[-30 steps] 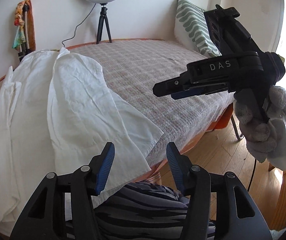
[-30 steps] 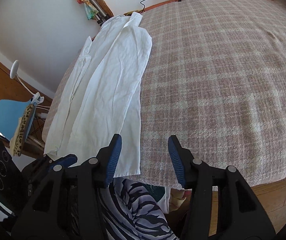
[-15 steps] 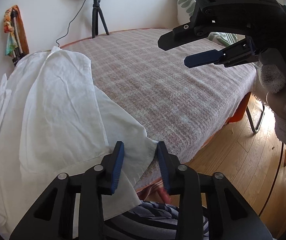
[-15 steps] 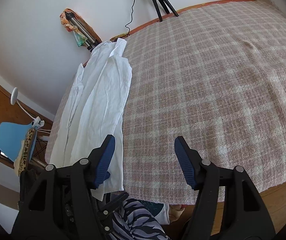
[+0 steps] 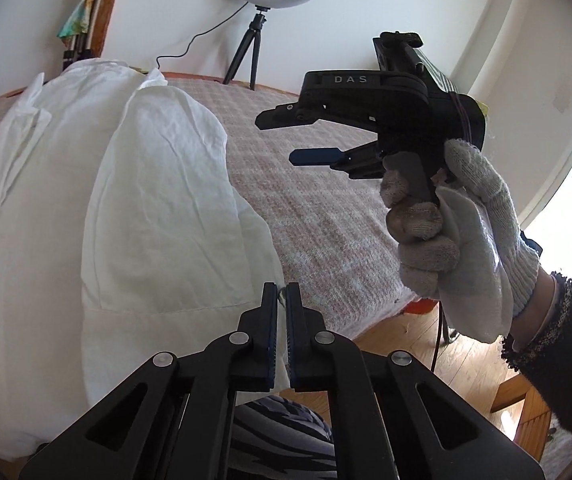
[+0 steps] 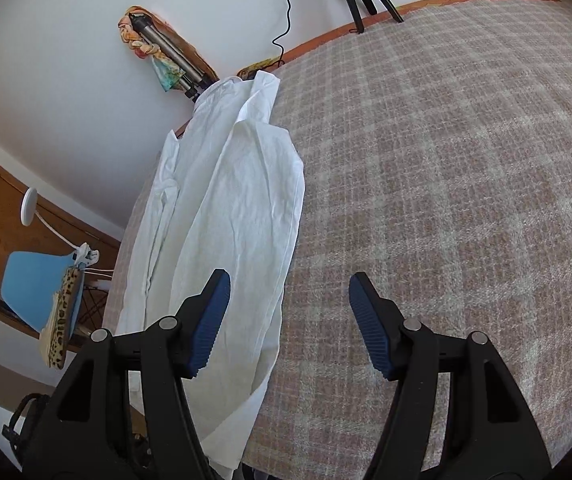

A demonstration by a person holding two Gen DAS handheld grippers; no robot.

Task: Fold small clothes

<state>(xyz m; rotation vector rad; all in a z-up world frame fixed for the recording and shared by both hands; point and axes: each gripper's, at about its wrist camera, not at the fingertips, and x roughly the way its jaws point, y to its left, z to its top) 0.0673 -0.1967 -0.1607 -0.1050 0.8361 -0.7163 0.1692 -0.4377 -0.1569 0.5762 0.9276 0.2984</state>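
Note:
A white shirt (image 5: pixel 145 200) lies lengthwise along the left side of the bed, its near part puffed up. My left gripper (image 5: pixel 281 292) is shut on the shirt's near right hem corner at the bed's front edge. A gloved hand (image 5: pixel 458 248) holds my right gripper (image 5: pixel 275 140) open in the air above the checked blanket (image 5: pixel 326 220), to the right of the shirt. In the right wrist view the right gripper (image 6: pixel 289 280) stands open and empty. Its left finger is over the white shirt (image 6: pixel 237 200) and its right finger over the checked blanket (image 6: pixel 446 160).
A ring light on a small tripod (image 5: pixel 254 46) stands at the far edge of the bed. A folded tripod with a colourful cloth (image 6: pixel 157 48) leans on the wall by the shirt's collar. A blue chair (image 6: pixel 33 284) stands left of the bed, with wooden floor (image 5: pixel 406 344) at its front.
My left jaws have closed on the shirt's near corner and the wrist has rolled. The right gripper, still open, has moved left until its left finger hangs over the shirt.

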